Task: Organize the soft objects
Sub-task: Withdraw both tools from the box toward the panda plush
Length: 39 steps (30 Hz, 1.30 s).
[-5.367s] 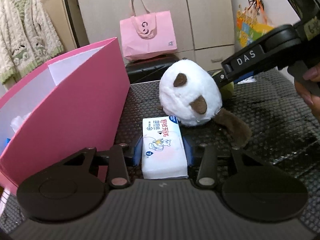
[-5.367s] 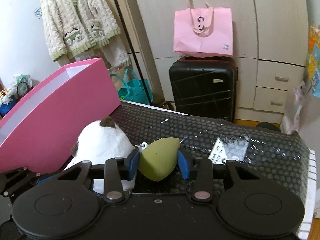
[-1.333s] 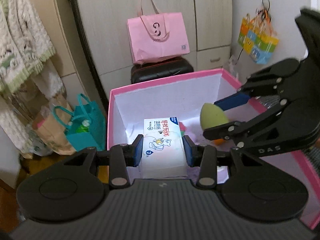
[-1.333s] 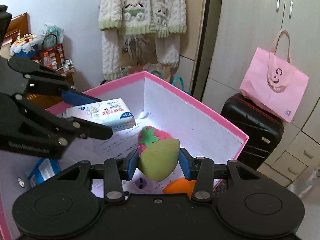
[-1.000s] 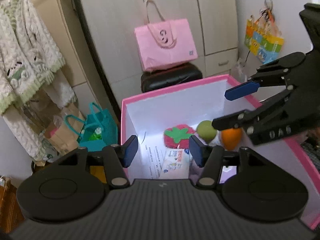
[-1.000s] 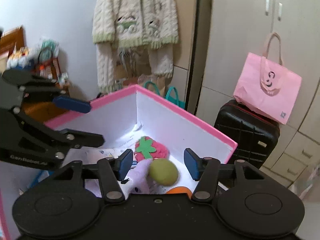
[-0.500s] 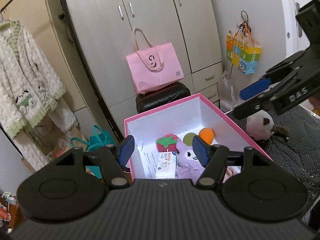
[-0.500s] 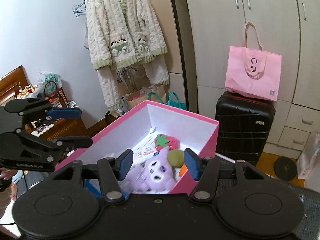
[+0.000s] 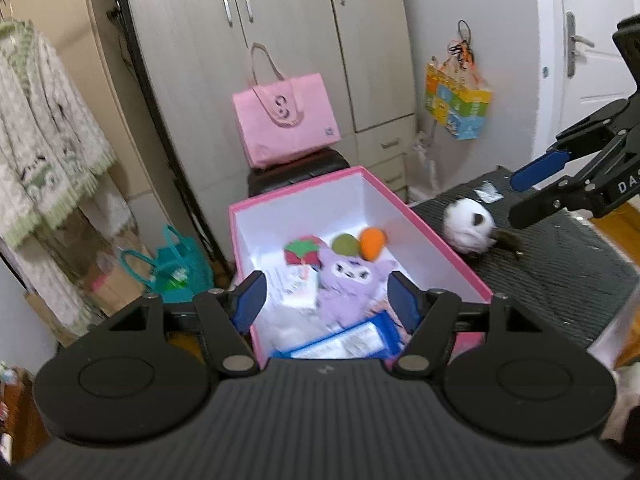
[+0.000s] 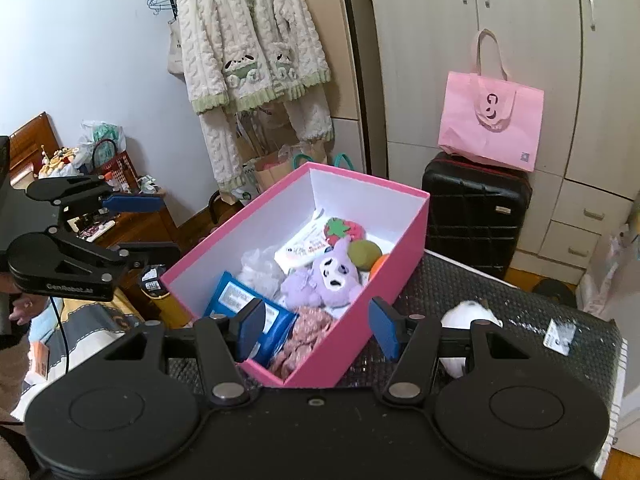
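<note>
Soft objects are mostly sorted: tissue pack (image 10: 303, 249) and green sponge (image 10: 363, 253) sit in the pink box (image 10: 404, 236) ahead of both empty grippers, left gripper (image 9: 325, 299) just widened, right gripper (image 10: 316, 325) spread too, only the white plush (image 9: 469, 229) left on the tabletop (image 9: 560, 264) beside the right one.

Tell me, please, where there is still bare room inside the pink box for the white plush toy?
In the pink box, bare white floor shows along the far wall, beside the strawberry toy. The near half is crowded: purple plush, blue pack, floral cloth. The white plush toy lies outside on the black mat.
</note>
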Available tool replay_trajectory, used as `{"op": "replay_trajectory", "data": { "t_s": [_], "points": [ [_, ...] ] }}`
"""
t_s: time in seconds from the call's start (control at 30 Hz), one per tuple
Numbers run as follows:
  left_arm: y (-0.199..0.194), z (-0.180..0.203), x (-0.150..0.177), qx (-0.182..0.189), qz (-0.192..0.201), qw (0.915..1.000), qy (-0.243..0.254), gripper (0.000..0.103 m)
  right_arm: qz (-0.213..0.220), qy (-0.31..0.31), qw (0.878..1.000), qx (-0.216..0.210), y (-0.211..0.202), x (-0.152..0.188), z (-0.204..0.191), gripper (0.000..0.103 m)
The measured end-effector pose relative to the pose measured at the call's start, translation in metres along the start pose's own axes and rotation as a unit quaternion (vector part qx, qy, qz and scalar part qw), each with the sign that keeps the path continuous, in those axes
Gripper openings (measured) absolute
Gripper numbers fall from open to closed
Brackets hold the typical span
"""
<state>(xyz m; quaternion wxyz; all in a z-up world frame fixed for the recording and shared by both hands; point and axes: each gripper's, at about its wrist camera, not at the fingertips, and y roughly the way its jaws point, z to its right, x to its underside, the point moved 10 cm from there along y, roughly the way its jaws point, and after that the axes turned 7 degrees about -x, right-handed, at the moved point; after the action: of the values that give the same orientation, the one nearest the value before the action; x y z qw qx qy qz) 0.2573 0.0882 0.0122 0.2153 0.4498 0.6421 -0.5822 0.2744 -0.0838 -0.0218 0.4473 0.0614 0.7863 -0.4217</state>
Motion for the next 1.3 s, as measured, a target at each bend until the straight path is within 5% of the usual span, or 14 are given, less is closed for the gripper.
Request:
{"op": "replay_trajectory", "data": {
  "t_s": [0.47, 0.93, 1.3],
  "points": [
    [-0.022, 0.026, 0.021, 0.066, -0.042, 0.9969, -0.013, 0.077, -0.019, -0.027, 0.999, 0.017, -0.038, 0.035, -0.026, 0.069],
    [0.003, 0.103, 0.029, 0.139, -0.064, 0.9882, -0.011, 0.090, -0.016, -0.035, 0.998, 0.059, -0.058, 0.086, -0.006, 0.081],
    [0.025, 0.162, -0.004, 0.136, 0.008, 0.9905, -0.015, 0.090, 0.008, 0.005, 0.998, 0.069, -0.051, 0.118, 0.062, 0.082]
  ]
}}
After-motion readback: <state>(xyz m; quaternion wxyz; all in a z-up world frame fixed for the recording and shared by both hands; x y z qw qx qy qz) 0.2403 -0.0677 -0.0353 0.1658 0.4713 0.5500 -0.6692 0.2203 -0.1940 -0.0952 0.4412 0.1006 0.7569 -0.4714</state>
